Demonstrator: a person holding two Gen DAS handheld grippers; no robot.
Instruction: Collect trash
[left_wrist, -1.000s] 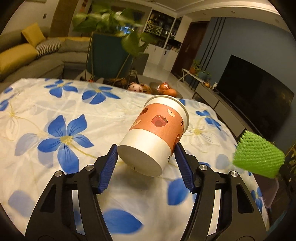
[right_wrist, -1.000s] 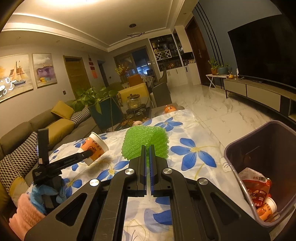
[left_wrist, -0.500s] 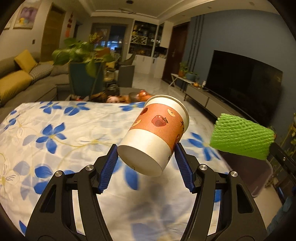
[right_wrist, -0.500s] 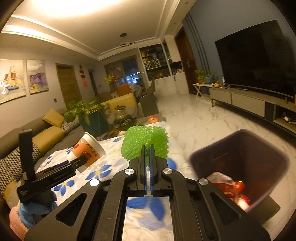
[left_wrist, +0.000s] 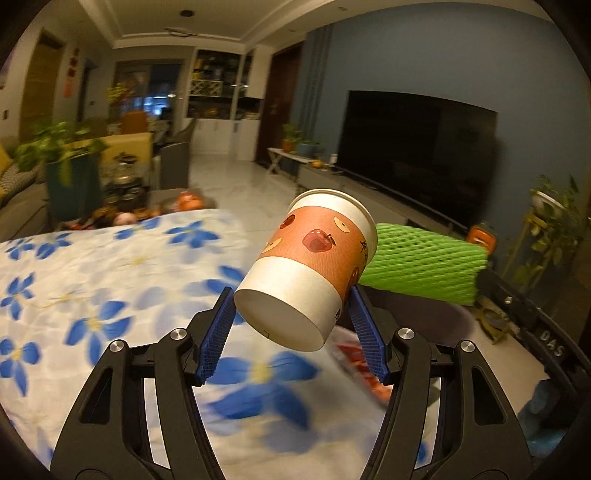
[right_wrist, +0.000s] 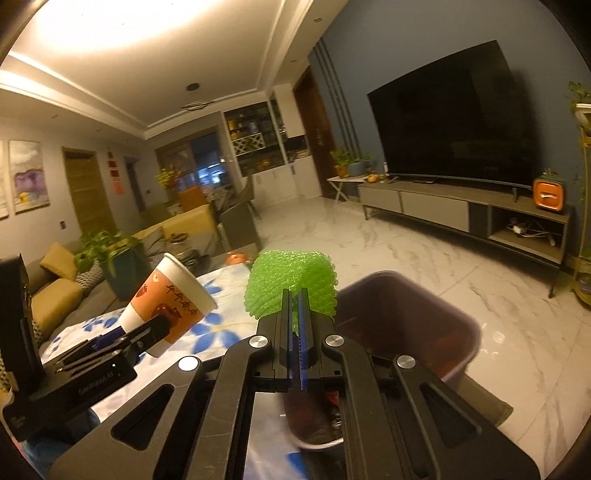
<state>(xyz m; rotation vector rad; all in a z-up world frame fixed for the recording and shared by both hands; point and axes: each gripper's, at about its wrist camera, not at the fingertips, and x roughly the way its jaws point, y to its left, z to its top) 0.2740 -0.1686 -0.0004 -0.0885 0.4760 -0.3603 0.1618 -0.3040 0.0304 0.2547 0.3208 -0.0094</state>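
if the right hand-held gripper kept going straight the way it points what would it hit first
Probably the dark trash bin. The right hand-held gripper, shut on the green foam net, points just above the bin's near rim; beyond lies bare marble floor. Depth is hard to judge.

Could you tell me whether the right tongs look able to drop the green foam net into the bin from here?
Probably yes: the right tongs hold the green foam net near the open bin, nothing blocking; the left tongs and paper cup are off to the side.
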